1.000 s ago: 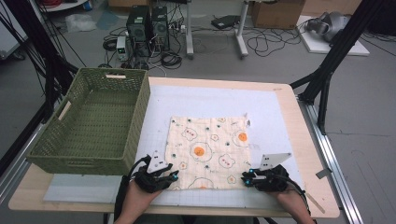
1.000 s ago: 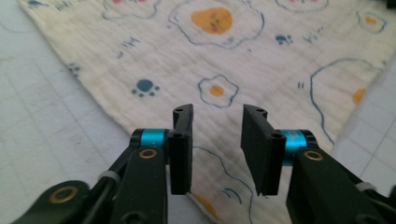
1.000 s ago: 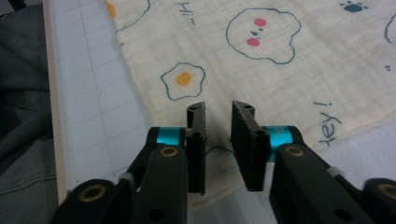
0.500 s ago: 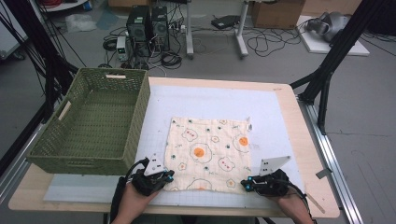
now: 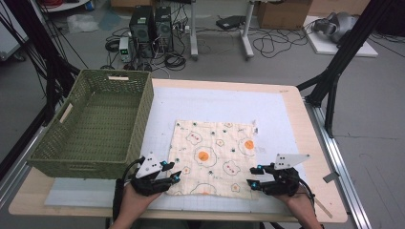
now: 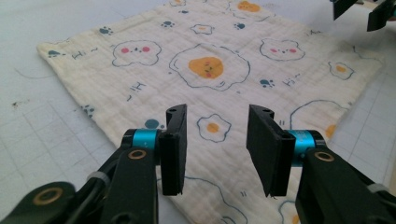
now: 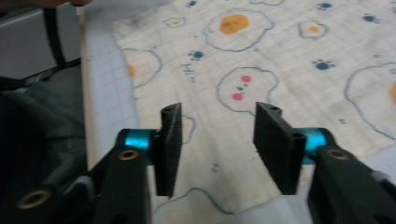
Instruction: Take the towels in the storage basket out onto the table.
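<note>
A cream cloth (image 5: 212, 155) printed with fried eggs and paw marks lies flat on the white gridded mat (image 5: 215, 102). My left gripper (image 5: 174, 175) sits at the cloth's near left corner. My right gripper (image 5: 252, 179) sits at its near right corner. In the left gripper view the left gripper (image 6: 215, 144) has just been opening. Nothing is between its pads, and the cloth (image 6: 205, 65) lies under and beyond them. In the right gripper view the right gripper (image 7: 217, 144) has likewise been opening, with nothing in it, over the cloth (image 7: 261, 60) near its edge.
An empty green woven basket (image 5: 95, 124) stands on the table's left side, close to the cloth's left edge. The wooden table edge (image 5: 315, 143) runs along the right. Black stand legs (image 5: 334, 76) and computers (image 5: 150, 24) are on the floor beyond.
Both pairs of jaws now stand apart at the cloth's near corners. The hands have hardly shifted, and the cloth lies flat as before.
</note>
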### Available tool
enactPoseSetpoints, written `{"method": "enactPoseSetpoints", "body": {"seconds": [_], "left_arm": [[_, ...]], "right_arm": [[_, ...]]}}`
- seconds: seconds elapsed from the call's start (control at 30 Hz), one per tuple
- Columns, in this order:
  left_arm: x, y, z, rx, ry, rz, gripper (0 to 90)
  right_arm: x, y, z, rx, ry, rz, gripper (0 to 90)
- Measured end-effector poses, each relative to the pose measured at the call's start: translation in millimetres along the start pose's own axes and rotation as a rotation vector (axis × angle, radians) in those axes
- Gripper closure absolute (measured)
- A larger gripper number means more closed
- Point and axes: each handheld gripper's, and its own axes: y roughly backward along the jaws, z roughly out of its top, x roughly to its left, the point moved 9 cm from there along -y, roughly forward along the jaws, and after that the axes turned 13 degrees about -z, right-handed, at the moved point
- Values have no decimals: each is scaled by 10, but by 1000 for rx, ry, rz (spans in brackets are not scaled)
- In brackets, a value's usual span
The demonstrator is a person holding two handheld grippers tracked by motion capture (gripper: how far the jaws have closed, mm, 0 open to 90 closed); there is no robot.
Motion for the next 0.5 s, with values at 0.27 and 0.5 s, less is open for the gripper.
{"method": "enactPoseSetpoints", "body": {"seconds": [0.27, 0.5], "left_arm": [[2, -30, 8, 3, 4, -3, 498], [4, -50, 6, 10, -1, 0, 491]], "right_arm": [[-97, 3, 29, -25, -23, -33, 398], [-111, -7, 29, -18, -19, -44, 385]]}}
